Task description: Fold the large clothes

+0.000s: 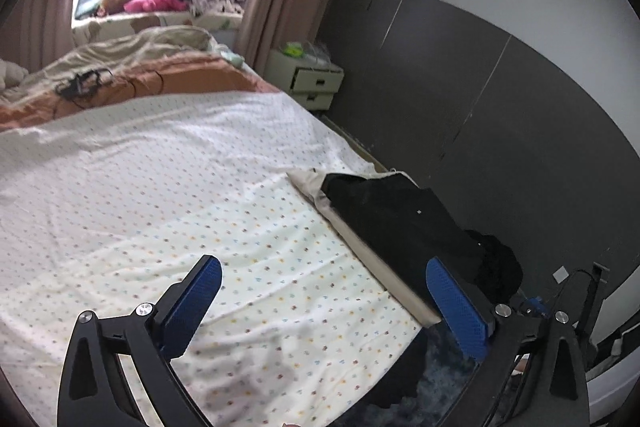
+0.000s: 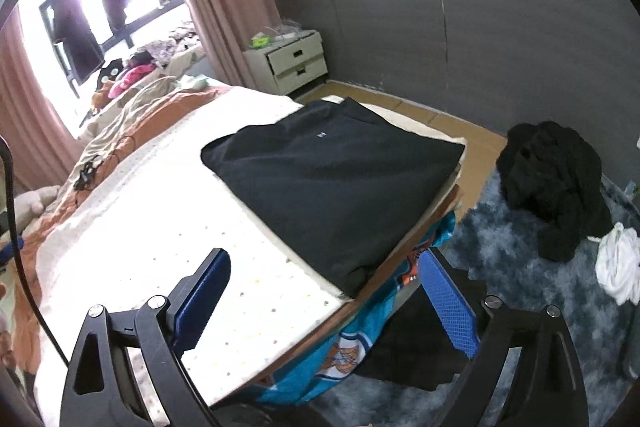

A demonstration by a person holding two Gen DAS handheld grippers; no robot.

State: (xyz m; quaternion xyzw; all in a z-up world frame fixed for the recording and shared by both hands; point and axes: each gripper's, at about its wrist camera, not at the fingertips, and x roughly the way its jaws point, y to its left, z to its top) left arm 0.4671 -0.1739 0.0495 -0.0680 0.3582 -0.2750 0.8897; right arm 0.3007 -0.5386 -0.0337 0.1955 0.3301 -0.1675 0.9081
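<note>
A folded black garment (image 2: 340, 179) lies flat at the corner of the bed (image 2: 160, 227); it also shows in the left wrist view (image 1: 396, 215) at the bed's right edge. A heap of black clothes (image 2: 556, 183) and a white garment (image 2: 618, 267) lie on the blue rug. My left gripper (image 1: 324, 299) is open and empty above the dotted sheet (image 1: 160, 187), left of the folded garment. My right gripper (image 2: 326, 295) is open and empty over the bed's near corner, just in front of the folded garment.
A white nightstand (image 2: 292, 61) stands by the dark wall panel (image 2: 440, 7). An orange and beige quilt (image 1: 120, 75) with a black cable lies at the far end of the bed. A blue shaggy rug (image 2: 500, 259) covers the floor. A teal printed cloth (image 2: 360, 339) hangs off the bed side.
</note>
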